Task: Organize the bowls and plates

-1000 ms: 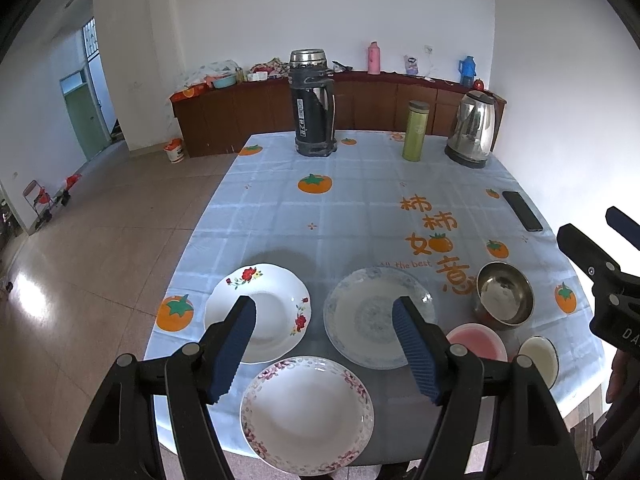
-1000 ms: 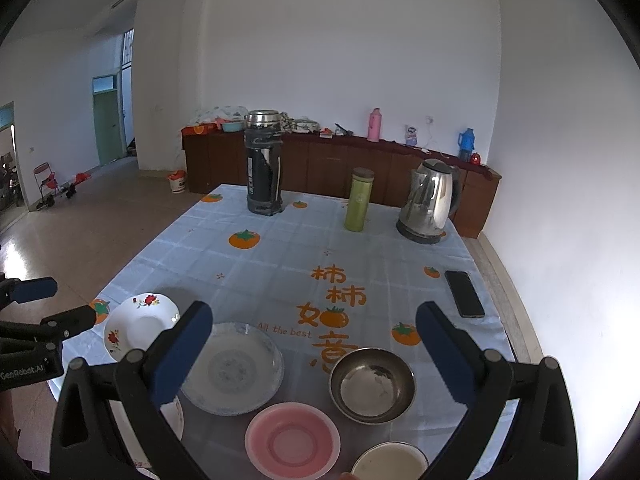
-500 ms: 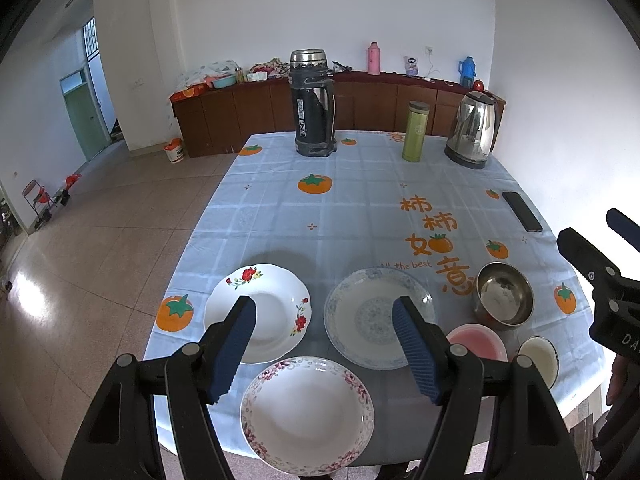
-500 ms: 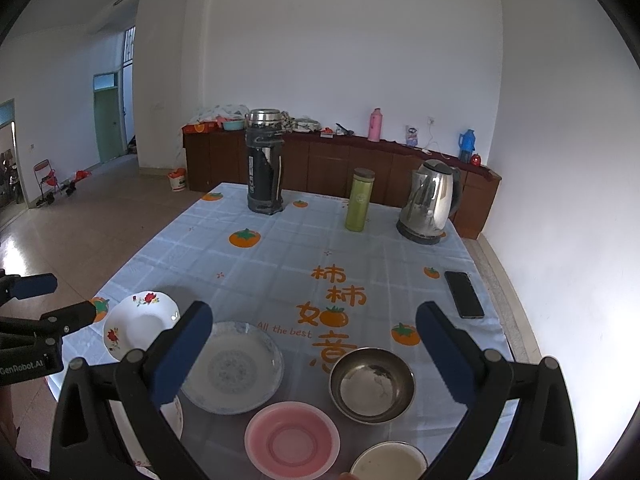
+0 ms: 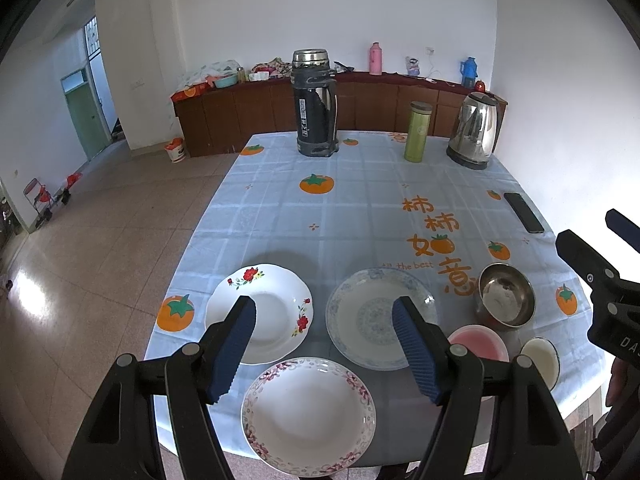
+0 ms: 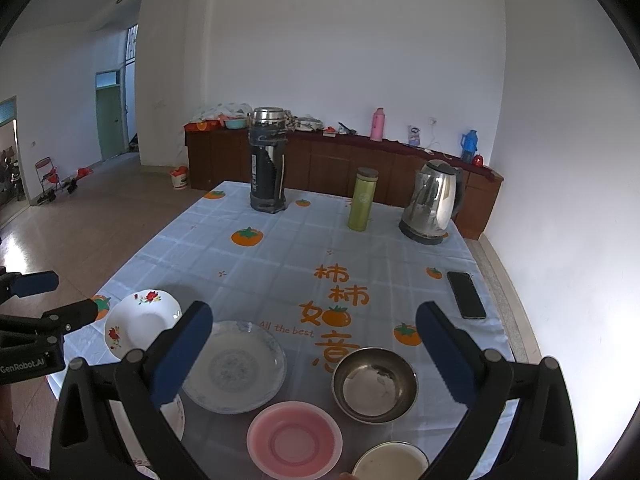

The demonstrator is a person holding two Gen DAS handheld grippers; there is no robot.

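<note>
Three plates lie at the table's near edge: a white plate with red flowers [image 5: 264, 312] [image 6: 138, 322], a blue-patterned plate [image 5: 376, 316] [image 6: 236, 366] and a pink-flower-rimmed plate [image 5: 308, 408]. To their right are a steel bowl [image 5: 506, 294] [image 6: 374, 384], a pink bowl [image 5: 478, 342] [image 6: 294, 438] and a small cream bowl [image 5: 540, 358] [image 6: 390, 462]. My left gripper [image 5: 324, 338] is open and empty above the plates. My right gripper [image 6: 314, 352] is open and empty above the bowls.
At the far end of the table [image 5: 360, 208] stand a black thermos [image 5: 314, 104], a green flask [image 5: 418, 132] and a steel kettle [image 5: 474, 132]. A black phone [image 5: 524, 212] lies near the right edge. A wooden sideboard [image 5: 352, 108] lines the back wall.
</note>
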